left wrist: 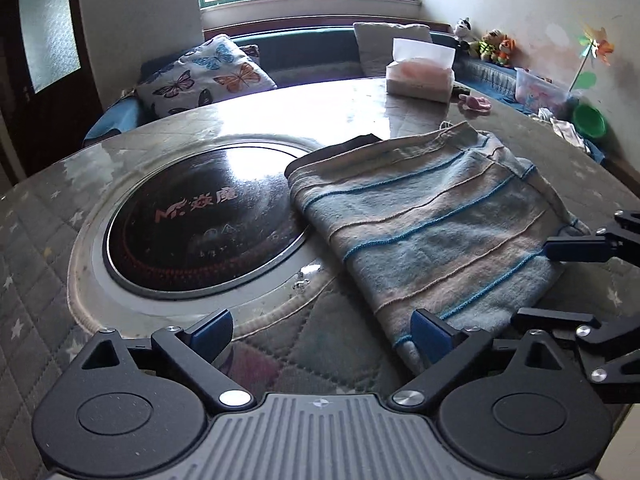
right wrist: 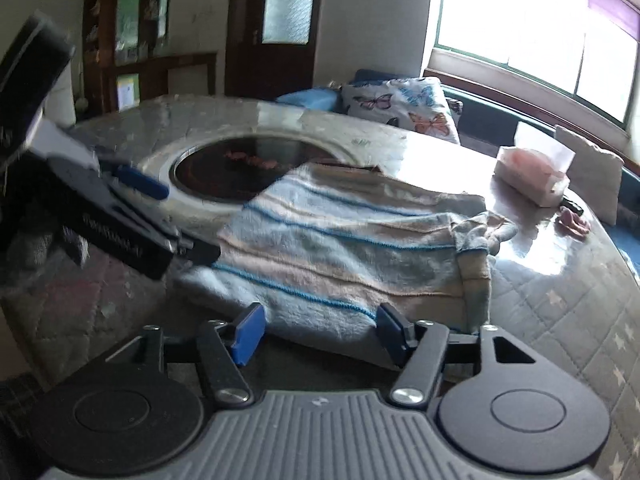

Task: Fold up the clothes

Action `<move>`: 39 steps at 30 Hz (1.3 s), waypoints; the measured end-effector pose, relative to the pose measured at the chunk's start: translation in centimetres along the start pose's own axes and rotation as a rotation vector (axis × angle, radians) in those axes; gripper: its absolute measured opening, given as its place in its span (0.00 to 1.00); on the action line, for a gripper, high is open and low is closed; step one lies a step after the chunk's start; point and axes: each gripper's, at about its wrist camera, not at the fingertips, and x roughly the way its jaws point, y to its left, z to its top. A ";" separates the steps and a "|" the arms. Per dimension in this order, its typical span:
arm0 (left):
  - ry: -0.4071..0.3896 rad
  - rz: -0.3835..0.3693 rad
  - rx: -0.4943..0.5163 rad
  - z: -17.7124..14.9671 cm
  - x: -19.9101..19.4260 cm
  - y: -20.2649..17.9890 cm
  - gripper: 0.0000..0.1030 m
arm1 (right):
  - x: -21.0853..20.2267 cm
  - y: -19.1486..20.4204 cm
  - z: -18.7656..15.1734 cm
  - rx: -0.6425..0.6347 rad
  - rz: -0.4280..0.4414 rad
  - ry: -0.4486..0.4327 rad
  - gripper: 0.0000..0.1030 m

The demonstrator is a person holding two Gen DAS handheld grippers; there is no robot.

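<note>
A folded striped garment (left wrist: 432, 224), pale blue and beige with thin blue lines, lies on the round table, partly over the dark cooktop. It also shows in the right wrist view (right wrist: 352, 248). My left gripper (left wrist: 322, 330) is open and empty, just at the garment's near corner. My right gripper (right wrist: 320, 328) is open and empty at the garment's near edge. The right gripper shows in the left wrist view (left wrist: 576, 248) at the garment's right edge. The left gripper shows blurred in the right wrist view (right wrist: 140, 188).
A round black cooktop (left wrist: 200, 224) is set into the quilted table (left wrist: 40, 240). A tissue box (left wrist: 420, 76) and a small pink item (left wrist: 476, 104) sit at the far side. A butterfly cushion (left wrist: 204, 76) lies on the bench beyond. Toys and a green bowl (left wrist: 588, 120) stand at the right.
</note>
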 end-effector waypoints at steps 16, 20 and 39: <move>0.009 0.027 -0.025 -1.7 -1.8 0.2 0.97 | 0.0 1.6 -0.6 0.092 -0.035 0.016 0.73; 0.014 0.031 -0.031 -2.0 -2.1 0.3 0.97 | -0.2 2.1 -0.8 0.088 -0.038 0.021 0.76; 0.015 0.079 -0.063 -2.6 -3.0 1.5 0.99 | 0.3 2.7 0.1 0.100 -0.056 0.007 0.77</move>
